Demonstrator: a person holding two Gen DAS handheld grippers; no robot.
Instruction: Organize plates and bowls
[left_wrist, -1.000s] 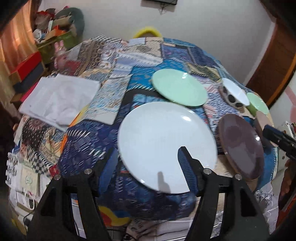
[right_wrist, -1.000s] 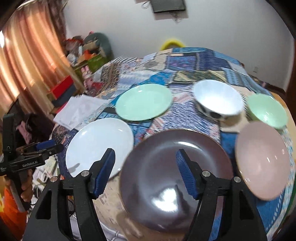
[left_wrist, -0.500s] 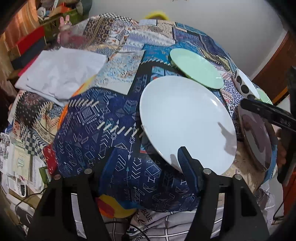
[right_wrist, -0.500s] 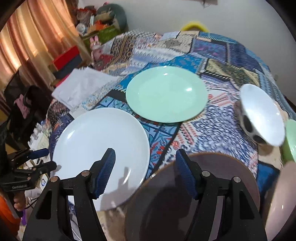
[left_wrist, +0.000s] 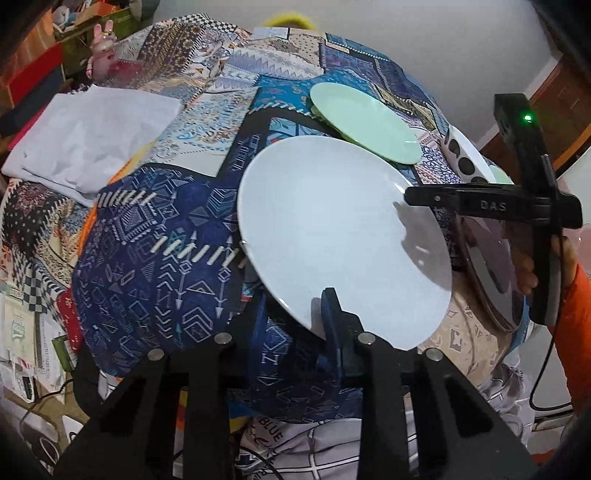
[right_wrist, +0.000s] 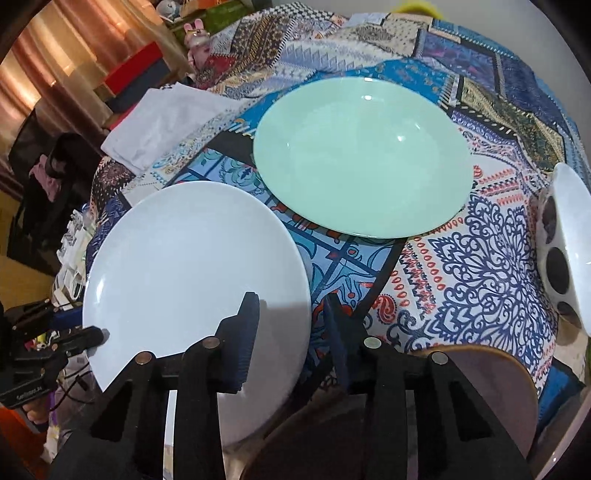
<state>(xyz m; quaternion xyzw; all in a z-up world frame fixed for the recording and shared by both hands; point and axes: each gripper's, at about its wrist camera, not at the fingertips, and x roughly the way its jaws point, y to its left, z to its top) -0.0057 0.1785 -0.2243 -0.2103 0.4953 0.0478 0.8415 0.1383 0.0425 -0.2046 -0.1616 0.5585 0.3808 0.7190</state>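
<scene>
- So the white plate (left_wrist: 343, 236) is the thing to watch here. It sits at the near edge of the patchwork tablecloth (left_wrist: 155, 266), with its near rim sticking out past the edge.
- The left gripper (left_wrist: 295, 317) has that near rim between its fingers. One blue pad sits on top of the plate, the other is under it, and the jaws are closing on the rim. Can't tell if the pads are actually pressing yet.
- The right gripper (right_wrist: 291, 325) comes in over the plate's opposite rim. Its left pad is over the white surface, its right pad is over the cloth just past the rim, and the jaws are closing. Whether it's touching the plate, can't tell.
- The green plate (right_wrist: 364, 155) lies just behind the white plate, edges nearly meeting.
- The brown plate (right_wrist: 424, 406) is right beside the white plate, on the right gripper's side.
- The spotted bowl (right_wrist: 565, 251) sits farther off, past the brown plate.
- A white folded cloth (left_wrist: 88, 136) lies well apart from the white plate, on the left gripper's side.
</scene>
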